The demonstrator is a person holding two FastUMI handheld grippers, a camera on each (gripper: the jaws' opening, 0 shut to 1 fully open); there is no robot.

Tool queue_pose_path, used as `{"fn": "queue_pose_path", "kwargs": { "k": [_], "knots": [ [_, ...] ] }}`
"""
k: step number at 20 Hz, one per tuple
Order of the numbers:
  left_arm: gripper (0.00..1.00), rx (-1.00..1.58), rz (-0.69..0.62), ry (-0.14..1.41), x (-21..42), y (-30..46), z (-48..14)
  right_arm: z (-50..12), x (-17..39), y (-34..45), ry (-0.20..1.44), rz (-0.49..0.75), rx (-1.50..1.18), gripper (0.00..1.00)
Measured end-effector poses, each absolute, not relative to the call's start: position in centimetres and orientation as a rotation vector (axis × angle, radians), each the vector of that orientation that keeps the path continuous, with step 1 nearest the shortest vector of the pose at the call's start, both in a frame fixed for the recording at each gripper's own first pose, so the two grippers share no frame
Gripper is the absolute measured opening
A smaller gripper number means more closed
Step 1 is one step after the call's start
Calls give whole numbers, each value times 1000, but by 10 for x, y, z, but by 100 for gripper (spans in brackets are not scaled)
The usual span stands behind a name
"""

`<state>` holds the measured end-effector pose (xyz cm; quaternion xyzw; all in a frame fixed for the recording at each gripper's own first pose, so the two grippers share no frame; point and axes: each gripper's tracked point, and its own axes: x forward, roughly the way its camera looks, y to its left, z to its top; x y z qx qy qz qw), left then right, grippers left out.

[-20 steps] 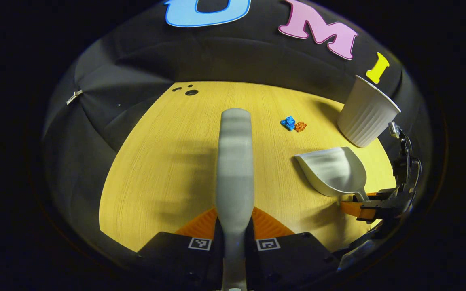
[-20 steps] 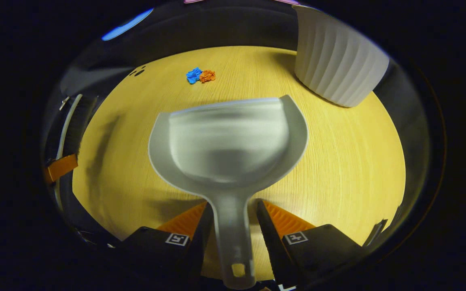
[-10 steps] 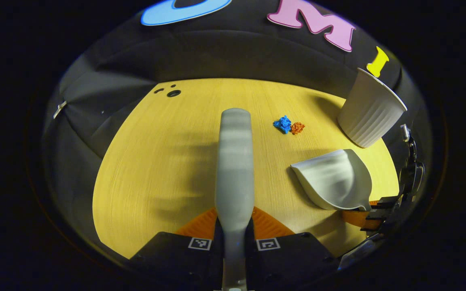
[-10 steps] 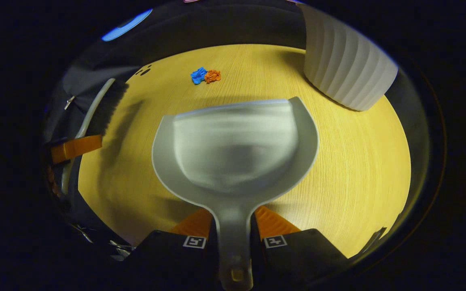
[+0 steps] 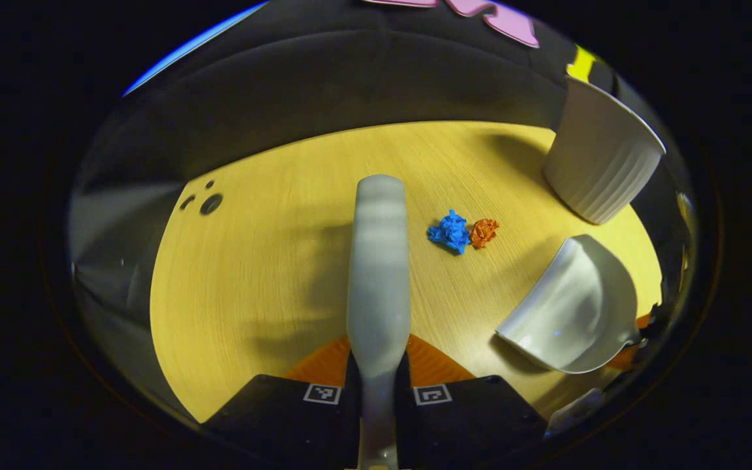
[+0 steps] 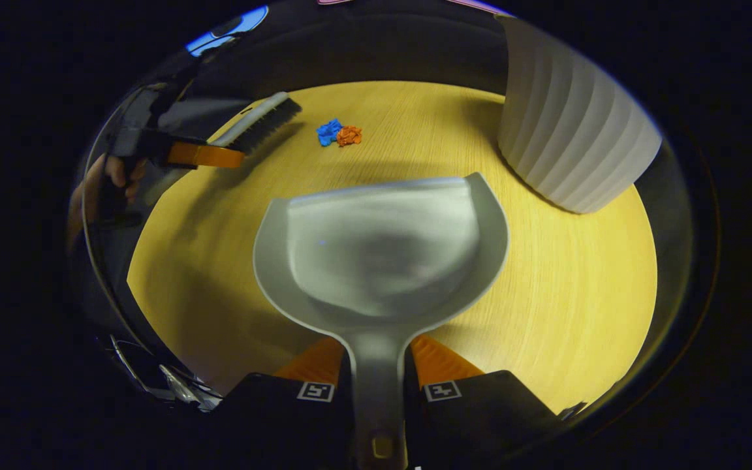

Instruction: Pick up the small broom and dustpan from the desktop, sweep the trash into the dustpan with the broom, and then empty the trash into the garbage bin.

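Your left gripper (image 5: 376, 385) has its jaws clamped on the handle of the small broom (image 5: 378, 261), which runs straight ahead toward 12 o'clock above the counter (image 5: 252, 274). In the right gripper view that broom's dark bristles (image 6: 265, 124) hang at about 10 o'clock, with your hand (image 6: 111, 183) behind it at the edge.

Your right gripper (image 6: 376, 385) has its jaws closed on the dustpan (image 6: 379, 245) handle, the pan's open mouth facing 12 o'clock above the counter. In the left gripper view the dustpan sits tilted at 4 o'clock.

The trash, a blue crumpled scrap (image 5: 449, 230) touching an orange scrap (image 5: 484, 232), lies on the counter at 1 o'clock of the broom tip. The white ribbed garbage bin (image 5: 601, 163) stands at 2 o'clock, well beyond the scraps.
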<state>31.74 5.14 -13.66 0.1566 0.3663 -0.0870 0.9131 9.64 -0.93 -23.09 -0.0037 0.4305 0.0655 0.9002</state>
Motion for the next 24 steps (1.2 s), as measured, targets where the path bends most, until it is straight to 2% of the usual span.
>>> {"fn": "queue_pose_path", "kwargs": {
  "k": [1, 2, 7, 12, 13, 14, 16, 17, 18, 22, 23, 24],
  "knots": [
    [26, 360, -198, 755, 328, 48, -136, -227, 98, -15, 883, 140, -22, 39],
    [26, 395, -221, 754, 340, 45, -135, -225, 99, -19, 875, 148, -33, 35],
    [26, 602, -351, 739, 384, 25, -131, -220, 95, -33, 871, 217, -98, 35],
    [26, 732, -534, 788, 381, -6, -141, -228, 90, -32, 911, 273, -140, 35],
    [26, 746, -569, 799, 378, -13, -145, -226, 89, -31, 914, 273, -130, 31],
    [24, 755, -604, 810, 373, -20, -149, -226, 89, -31, 918, 274, -125, 35],
    [26, 768, -670, 830, 361, -36, -157, -230, 90, -32, 918, 280, -122, 35],
    [24, 772, -693, 846, 353, -44, -161, -232, 89, -33, 917, 283, -126, 39],
    [26, 768, -718, 862, 344, -51, -163, -233, 88, -34, 917, 285, -130, 35],
    [24, 728, -827, 944, 294, -82, -172, -241, 89, -35, 914, 291, -138, 35],
    [26, 717, -852, 966, 279, -90, -174, -242, 89, -36, 910, 291, -138, 31],
    [26, 706, -875, 982, 268, -95, -175, -242, 89, -36, 907, 292, -135, 35]
  ]
}}
